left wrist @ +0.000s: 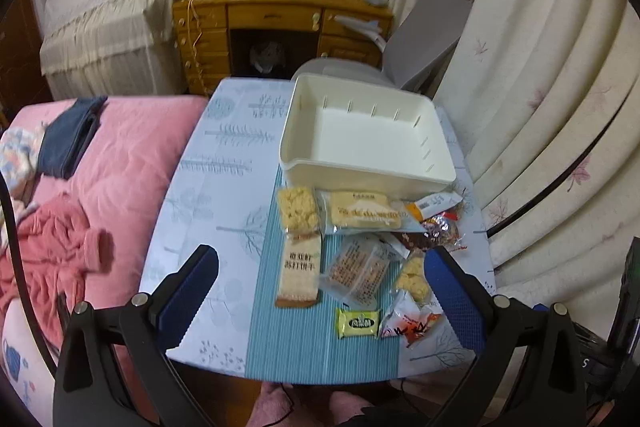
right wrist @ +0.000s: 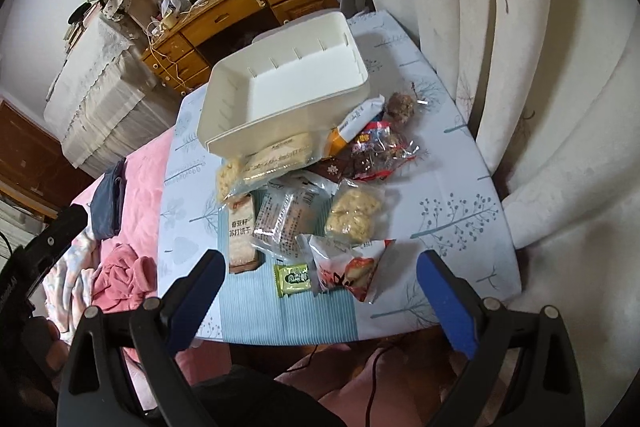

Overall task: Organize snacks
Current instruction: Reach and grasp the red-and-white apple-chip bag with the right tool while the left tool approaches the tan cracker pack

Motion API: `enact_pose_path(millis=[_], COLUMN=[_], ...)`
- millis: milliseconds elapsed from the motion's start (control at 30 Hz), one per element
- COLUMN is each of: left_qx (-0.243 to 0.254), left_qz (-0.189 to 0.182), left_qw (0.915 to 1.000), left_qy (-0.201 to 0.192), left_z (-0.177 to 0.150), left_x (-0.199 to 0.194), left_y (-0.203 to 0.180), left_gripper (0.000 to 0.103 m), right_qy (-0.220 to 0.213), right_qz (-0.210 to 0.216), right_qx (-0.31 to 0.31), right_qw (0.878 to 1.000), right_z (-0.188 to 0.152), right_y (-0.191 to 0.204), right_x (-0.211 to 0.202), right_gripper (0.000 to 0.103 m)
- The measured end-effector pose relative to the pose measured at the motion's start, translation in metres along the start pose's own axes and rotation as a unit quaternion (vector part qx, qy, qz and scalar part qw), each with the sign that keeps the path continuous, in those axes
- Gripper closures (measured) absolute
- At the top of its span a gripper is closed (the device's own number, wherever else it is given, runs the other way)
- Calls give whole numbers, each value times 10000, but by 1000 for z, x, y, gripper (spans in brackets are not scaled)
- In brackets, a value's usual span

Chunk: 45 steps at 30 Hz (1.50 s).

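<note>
An empty white bin stands at the far side of the small table. Several wrapped snacks lie in front of it: a cracker pack, a clear biscuit pack, a small green packet, a red-and-white bag, yellow puffed pieces and dark red-wrapped sweets. My left gripper hangs open above the near snacks, holding nothing. My right gripper is also open and empty, over the table's near edge.
A pink bed with clothes lies left of the table. White curtains close off the right side. A grey chair stands behind the bin, with a wooden desk and bookshelf beyond. A person's knees are under the near edge.
</note>
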<state>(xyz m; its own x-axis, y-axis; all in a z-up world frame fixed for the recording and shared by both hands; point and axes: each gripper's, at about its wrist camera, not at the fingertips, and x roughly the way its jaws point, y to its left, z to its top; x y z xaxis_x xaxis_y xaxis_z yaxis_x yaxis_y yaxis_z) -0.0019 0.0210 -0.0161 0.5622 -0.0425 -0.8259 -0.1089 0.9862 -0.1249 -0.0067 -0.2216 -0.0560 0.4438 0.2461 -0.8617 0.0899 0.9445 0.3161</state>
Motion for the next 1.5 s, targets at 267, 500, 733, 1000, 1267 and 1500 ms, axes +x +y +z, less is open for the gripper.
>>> enact_pose_path(millis=[267,500,733,1000,1267,1500], left_qx=[40,207,779,1274,1483,1548], left_qz=[237,263,-62,-306,-344,-287], left_qw=[9986,9963,9906,9781,9571,9410], left_qy=[460,792,1126,1620,2466,2996], left_z=[-18,-21,-11,8,8,-2], left_x=[26,43,69,105,171,228], left_y=[-12,-6,1,24,39,40], left_gripper=[1,1,1,1,1,5], right_qy=[134,204,151,288,386,351], right_qz=[212,541,656,705,740,803], right_qx=[419,1004,1935,2981,4112,5046], right_qw=[9988,9933,9788,9515,9077,8589], right_z=[0,-2,-13,-39,-67,-86], right_y=[-32,-49,-61,-52,-47,-53], right_x=[11,21,34,58,90,115], right_gripper=[6,6,6,6,6,8])
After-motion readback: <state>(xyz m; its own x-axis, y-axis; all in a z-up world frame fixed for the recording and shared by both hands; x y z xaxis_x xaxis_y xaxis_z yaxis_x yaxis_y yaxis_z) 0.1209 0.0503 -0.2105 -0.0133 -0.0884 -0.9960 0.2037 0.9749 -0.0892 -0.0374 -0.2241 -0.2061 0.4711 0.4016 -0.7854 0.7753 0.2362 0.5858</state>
